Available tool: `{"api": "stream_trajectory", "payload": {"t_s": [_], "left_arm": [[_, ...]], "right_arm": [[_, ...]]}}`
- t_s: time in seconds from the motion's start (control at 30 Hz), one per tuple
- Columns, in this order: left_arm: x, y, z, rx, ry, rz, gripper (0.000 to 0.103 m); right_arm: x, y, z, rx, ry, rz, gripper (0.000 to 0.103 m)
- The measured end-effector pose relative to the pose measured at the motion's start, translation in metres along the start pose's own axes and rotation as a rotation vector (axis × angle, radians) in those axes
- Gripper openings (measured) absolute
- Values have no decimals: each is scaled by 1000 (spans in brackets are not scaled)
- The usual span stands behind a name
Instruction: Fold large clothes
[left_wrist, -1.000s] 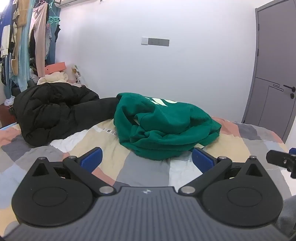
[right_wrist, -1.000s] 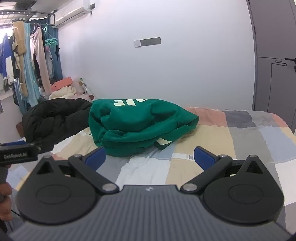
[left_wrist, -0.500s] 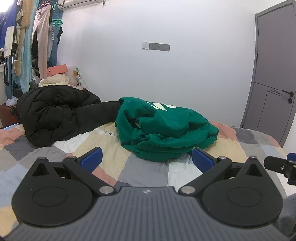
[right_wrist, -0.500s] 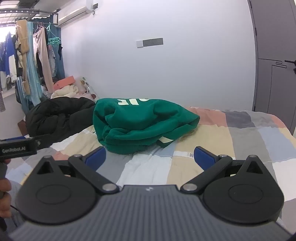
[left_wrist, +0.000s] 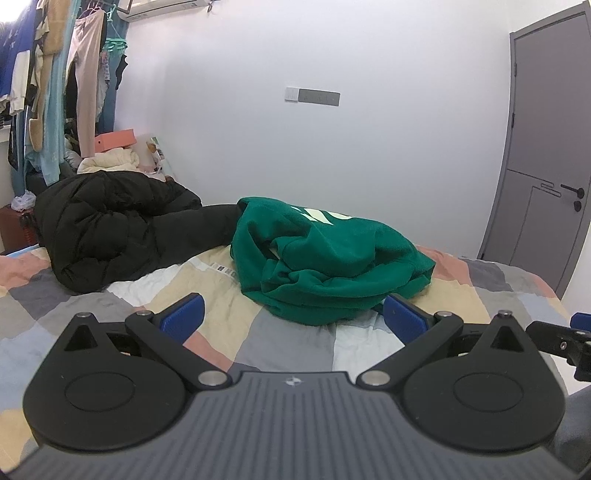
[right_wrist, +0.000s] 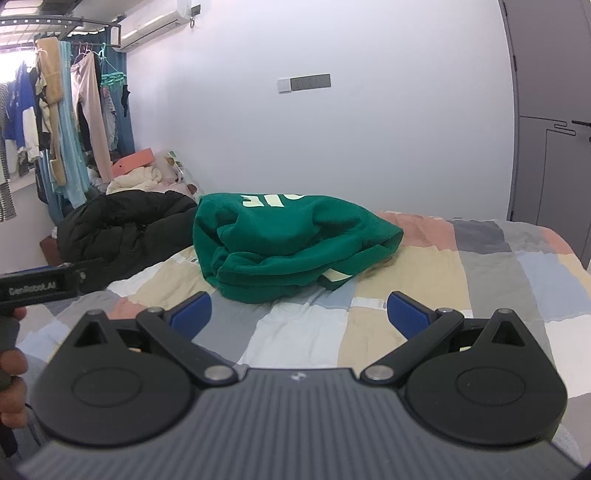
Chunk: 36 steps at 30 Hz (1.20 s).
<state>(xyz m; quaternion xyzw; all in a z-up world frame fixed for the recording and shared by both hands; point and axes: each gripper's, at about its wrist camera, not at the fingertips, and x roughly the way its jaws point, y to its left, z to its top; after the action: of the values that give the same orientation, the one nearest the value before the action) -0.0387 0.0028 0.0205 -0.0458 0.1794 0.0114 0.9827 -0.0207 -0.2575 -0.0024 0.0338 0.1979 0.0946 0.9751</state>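
Both grippers, the left gripper (left_wrist: 291, 314) and right gripper (right_wrist: 299, 312), have edged closer with jaws wide and empty, so the crumpled green sweatshirt (left_wrist: 325, 262) on the patchwork bed (left_wrist: 229, 295) still awaits its first grasp.

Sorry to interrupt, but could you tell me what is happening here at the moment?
A person is holding a two-finger gripper in each hand over a bed with a patchwork cover, set to fold clothes. The left gripper and the right gripper are both open and empty, pointing at a crumpled green sweatshirt lying in a heap on the bed. A black puffer jacket lies bunched beside it, on the left. Neither garment is being touched, so folding has not begun.
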Motion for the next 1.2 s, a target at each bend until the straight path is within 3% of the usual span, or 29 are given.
{"api": "stream_trajectory", "payload": {"t_s": [0.8, 1.03, 1.2], "left_arm": [[-29, -8, 9, -5, -19, 53, 103], [-35, -13, 6, 12, -34, 74, 103], [-32, -11, 0, -11, -10, 53, 103]], "right_arm": [[-10, 3, 5, 15, 12, 44, 103], [-13, -1, 7, -2, -26, 39, 103], [-10, -2, 2, -3, -4, 44, 103]]}}
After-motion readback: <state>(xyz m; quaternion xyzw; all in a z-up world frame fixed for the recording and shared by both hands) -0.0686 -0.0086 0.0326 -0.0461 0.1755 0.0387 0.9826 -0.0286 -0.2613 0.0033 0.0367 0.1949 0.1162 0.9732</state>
